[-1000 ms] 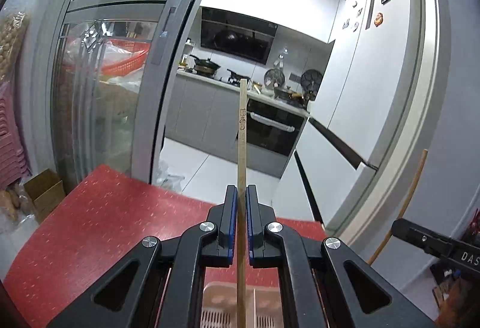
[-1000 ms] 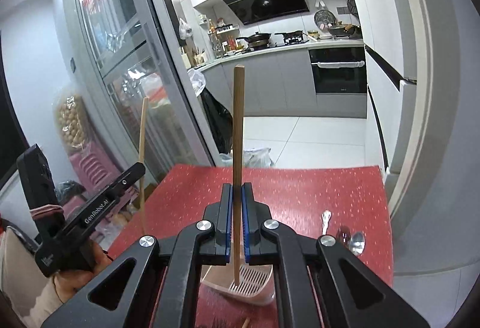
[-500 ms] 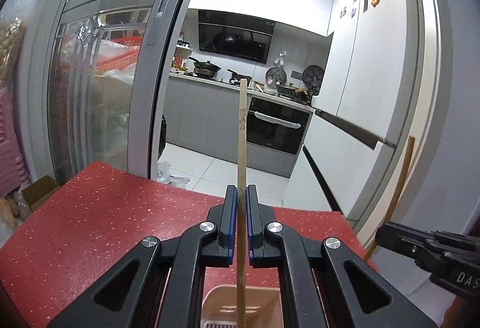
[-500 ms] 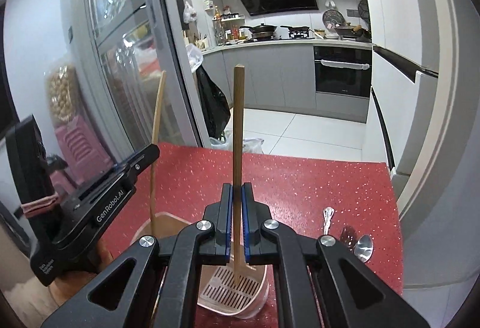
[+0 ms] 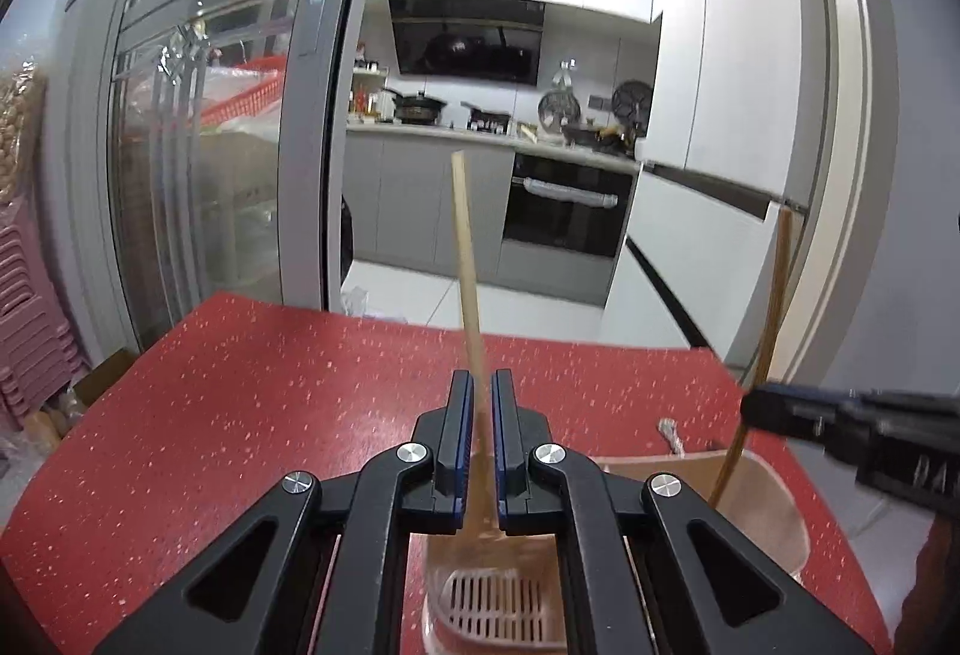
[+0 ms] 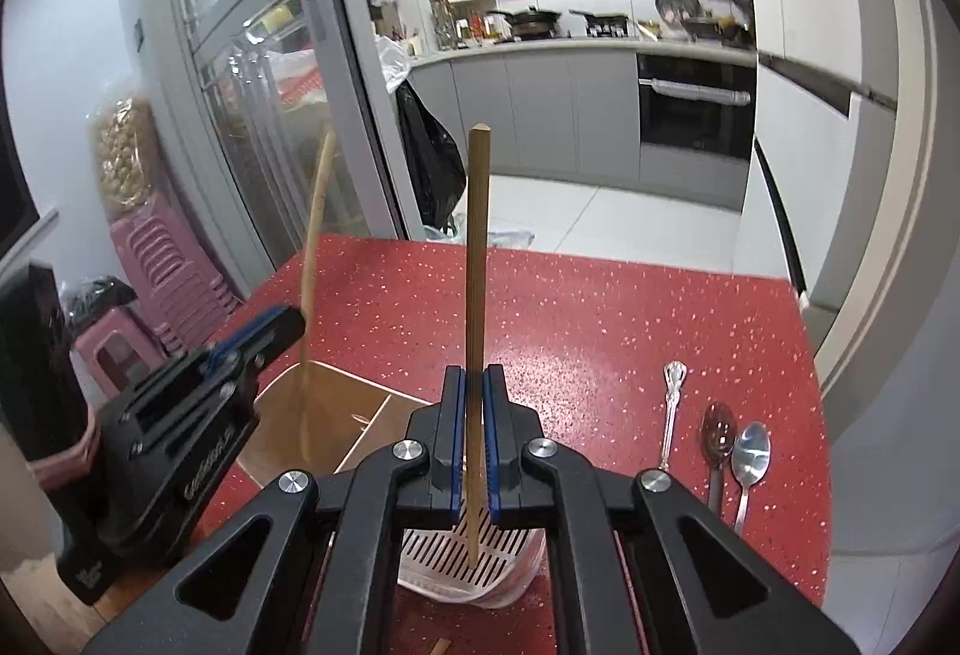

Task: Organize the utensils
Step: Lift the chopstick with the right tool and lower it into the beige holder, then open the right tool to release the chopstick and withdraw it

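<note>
My left gripper (image 5: 477,403) has its jaws slightly apart around a light wooden chopstick (image 5: 467,259), which is blurred and tilted, its lower end down in the pink utensil holder (image 5: 762,505). My right gripper (image 6: 473,397) is shut on a darker chopstick (image 6: 477,247) held upright, its tip over the holder's slotted compartment (image 6: 474,553). In the right wrist view the left gripper (image 6: 282,331) and its chopstick (image 6: 315,235) stand at the left, over the holder's other compartment (image 6: 324,415). In the left wrist view the right gripper (image 5: 750,406) shows at the right.
The holder stands on a red speckled table (image 6: 600,319). A fork (image 6: 671,415) and two spoons (image 6: 735,451) lie on the table to the right. Pink stools (image 6: 156,289) stand off the table's left edge. A kitchen lies beyond the far edge.
Both grippers have come down and forward over the holder. The left jaws have eased apart and the light chopstick has tilted and slid down into the holder. The right still grips its chopstick.
</note>
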A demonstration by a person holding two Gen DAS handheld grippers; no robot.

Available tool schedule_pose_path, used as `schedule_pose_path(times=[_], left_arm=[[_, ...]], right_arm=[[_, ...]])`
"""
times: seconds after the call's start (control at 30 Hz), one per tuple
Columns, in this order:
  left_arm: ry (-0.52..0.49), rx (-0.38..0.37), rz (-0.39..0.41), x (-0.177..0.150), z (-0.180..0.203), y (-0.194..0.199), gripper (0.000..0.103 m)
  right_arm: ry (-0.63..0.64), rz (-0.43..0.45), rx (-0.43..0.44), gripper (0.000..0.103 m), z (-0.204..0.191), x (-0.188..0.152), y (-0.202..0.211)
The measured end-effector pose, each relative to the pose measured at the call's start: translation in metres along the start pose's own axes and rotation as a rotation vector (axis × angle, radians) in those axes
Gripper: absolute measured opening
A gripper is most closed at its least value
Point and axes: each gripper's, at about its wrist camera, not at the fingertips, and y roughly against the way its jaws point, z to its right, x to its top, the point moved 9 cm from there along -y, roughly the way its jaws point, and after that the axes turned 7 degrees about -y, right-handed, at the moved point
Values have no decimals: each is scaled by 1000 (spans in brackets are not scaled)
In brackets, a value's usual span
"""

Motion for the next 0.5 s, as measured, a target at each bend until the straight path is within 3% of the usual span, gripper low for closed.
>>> schedule_pose_path(times=[0.17, 0.5], left_arm=[[7, 14, -51, -8, -6, -4, 31], [31, 15, -74, -18, -13, 4, 31]], right_arm=[[-66, -41, 25, 7, 10, 3, -11], [-60, -70, 31, 7, 8, -3, -17]])
